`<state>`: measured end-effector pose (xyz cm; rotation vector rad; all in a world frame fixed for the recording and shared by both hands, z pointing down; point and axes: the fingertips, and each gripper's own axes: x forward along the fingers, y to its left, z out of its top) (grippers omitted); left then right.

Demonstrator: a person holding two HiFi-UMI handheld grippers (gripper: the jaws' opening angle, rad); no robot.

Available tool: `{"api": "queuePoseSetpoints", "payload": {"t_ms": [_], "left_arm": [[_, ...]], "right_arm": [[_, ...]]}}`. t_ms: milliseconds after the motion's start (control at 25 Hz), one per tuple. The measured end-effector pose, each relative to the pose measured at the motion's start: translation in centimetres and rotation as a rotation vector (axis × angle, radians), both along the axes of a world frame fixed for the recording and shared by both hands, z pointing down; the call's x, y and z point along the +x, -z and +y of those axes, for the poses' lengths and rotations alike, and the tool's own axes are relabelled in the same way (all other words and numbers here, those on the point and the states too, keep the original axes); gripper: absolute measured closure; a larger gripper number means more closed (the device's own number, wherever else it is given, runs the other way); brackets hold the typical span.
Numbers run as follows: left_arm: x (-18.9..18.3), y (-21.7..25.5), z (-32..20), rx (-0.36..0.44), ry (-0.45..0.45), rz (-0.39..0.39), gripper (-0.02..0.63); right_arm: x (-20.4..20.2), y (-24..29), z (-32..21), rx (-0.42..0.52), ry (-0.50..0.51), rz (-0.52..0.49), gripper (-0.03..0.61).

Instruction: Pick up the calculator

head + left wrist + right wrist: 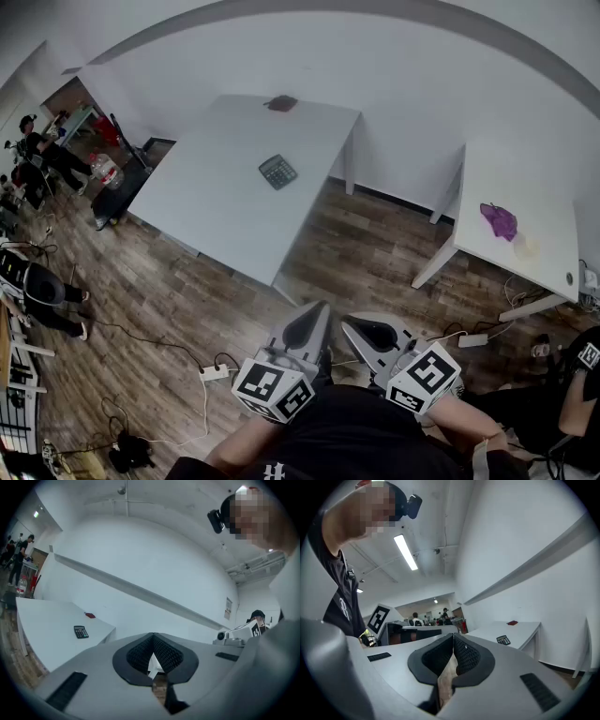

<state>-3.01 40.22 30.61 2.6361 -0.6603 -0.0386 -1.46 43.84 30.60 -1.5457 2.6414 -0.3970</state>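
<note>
The dark calculator [277, 172] lies flat on a white table [216, 197], near its right edge, with a small dark red thing [280, 103] at the far end. Both grippers are held low, close to the person's body, far from the table. My left gripper [317, 311] and my right gripper [356, 323] are side by side, both shut on nothing. In the left gripper view the calculator [80, 632] is far off to the left of the shut gripper [152, 637]. In the right gripper view the calculator [503, 640] is small, to the right of the shut gripper [453, 637].
A second white table [525, 202] at the right carries a purple thing [499, 220]. Wooden floor lies between me and the tables. A power strip [215, 373] and cables are on the floor at lower left. People [42, 150] and clutter are at the far left.
</note>
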Motion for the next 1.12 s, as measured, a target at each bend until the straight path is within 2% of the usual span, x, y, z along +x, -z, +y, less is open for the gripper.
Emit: {"api": "queuePoseSetpoints", "payload": {"t_ms": [240,480,760,960,1120], "left_arm": [[0.8,-0.3,-6.2,-0.002,-0.003,0.009,0.607],[1.0,-0.7,-14.4,-0.018,-0.008,0.010,0.607],[0.2,-0.7,-24.2,-0.028,-0.010,0.031,0.607],[-0.9,-0.8,-27.9,-0.037,0.004,0.038,0.607],[-0.8,-1.9,-31.0,-0.045,0.027,0.027,0.607]], "right_arm": [[0.6,-0.7,-6.0,-0.028,0.001,-0.007,0.566],[1.1,-1.4,-14.4,-0.084,-0.004,-0.023,0.566],[0.2,-2.0,-24.6,-0.125,0.058,-0.047,0.566],[0.1,-2.5,-29.3,-0.117,0.101,0.011,0.566],[1.3,-3.8,-33.7,-0.124,0.168,-0.006,0.565]]}}
